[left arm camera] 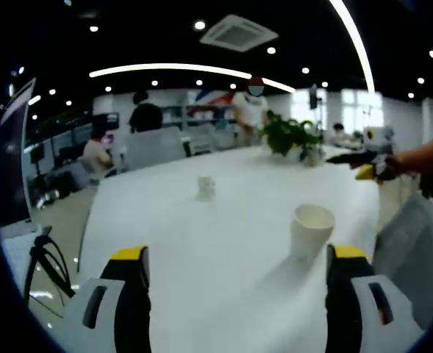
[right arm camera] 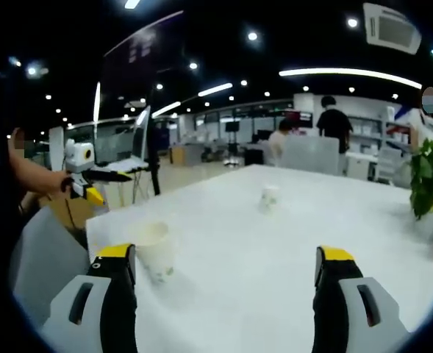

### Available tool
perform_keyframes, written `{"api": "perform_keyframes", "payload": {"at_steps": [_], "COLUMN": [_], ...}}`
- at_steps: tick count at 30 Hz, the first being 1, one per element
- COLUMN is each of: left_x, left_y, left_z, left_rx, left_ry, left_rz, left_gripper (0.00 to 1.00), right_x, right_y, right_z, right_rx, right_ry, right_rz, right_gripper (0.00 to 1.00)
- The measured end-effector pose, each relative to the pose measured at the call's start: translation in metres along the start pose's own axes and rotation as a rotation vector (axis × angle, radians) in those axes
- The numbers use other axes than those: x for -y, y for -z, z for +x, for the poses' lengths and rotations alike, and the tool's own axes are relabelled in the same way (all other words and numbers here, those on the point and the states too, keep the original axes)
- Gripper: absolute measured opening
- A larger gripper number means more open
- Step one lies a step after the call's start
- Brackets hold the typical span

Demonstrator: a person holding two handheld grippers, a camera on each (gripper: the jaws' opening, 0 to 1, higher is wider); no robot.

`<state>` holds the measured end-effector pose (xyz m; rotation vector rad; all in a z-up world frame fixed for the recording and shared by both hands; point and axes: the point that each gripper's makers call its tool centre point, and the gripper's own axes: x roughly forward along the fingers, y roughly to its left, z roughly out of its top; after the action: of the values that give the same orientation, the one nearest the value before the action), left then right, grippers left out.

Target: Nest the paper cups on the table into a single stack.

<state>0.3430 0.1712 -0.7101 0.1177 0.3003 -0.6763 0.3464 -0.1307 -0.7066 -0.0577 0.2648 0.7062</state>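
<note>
On the white table (left arm camera: 223, 243) stand two paper cups, well apart. The nearer cup (left arm camera: 311, 230) is upright and open-mouthed; in the left gripper view it sits just ahead of the left gripper's (left arm camera: 238, 257) right-hand jaw, not touching it. In the right gripper view the same cup (right arm camera: 154, 251) stands just beside the right gripper's (right arm camera: 227, 257) left-hand jaw. The farther cup (left arm camera: 206, 187) is small and blurred, near the middle of the table; it appears again in the right gripper view (right arm camera: 270, 198).

Both grippers have their yellow-tipped jaws spread wide apart, holding nothing.

Each gripper also appears at the edge of the other's view, held on an outstretched arm beside the table, its own jaws parted.

A potted plant (left arm camera: 292, 136) stands at the far end of the table. Beyond are chairs, desks and several people under ceiling lights.
</note>
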Motion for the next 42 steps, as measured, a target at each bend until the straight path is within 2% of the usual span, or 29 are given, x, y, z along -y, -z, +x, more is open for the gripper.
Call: {"api": "perform_keyframes", "payload": {"at_steps": [17,18,20,21,23,28,36,42], "left_x": [-0.003,-0.004,-0.008,-0.008,-0.012,-0.016,-0.019,-0.020], "left_y": [-0.004,-0.004,-0.011,-0.012,-0.009,-0.002,-0.001,-0.003], "left_z": [0.001,0.001,0.001,0.000,0.001,0.002,0.003,0.004], "left_rx": [0.001,0.000,0.037,0.043,0.026,0.004,-0.003,0.003], "left_ry": [0.011,0.010,-0.011,-0.009,-0.019,-0.031,-0.041,-0.039], "left_rz": [-0.003,-0.004,0.042,0.031,0.009,0.002,0.008,-0.001], "left_gripper": [0.99,0.99,0.99,0.99,0.99,0.99,0.99,0.99], "right_x": [0.011,0.012,0.015,0.017,0.020,0.030,0.045,0.054], "right_y": [-0.003,-0.004,-0.004,-0.003,-0.004,-0.001,-0.007,-0.005], "right_z": [0.014,0.017,0.020,0.022,0.027,0.035,0.058,0.076], "right_rx": [0.019,0.019,0.017,0.016,0.035,0.034,0.037,0.038], "right_ry": [-0.001,-0.001,-0.001,-0.003,-0.004,0.006,0.014,0.018], "right_rz": [-0.004,-0.006,-0.008,-0.005,0.050,0.088,0.054,0.063], "right_gripper": [1.00,1.00,1.00,1.00,1.00,1.00,1.00,1.00]}}
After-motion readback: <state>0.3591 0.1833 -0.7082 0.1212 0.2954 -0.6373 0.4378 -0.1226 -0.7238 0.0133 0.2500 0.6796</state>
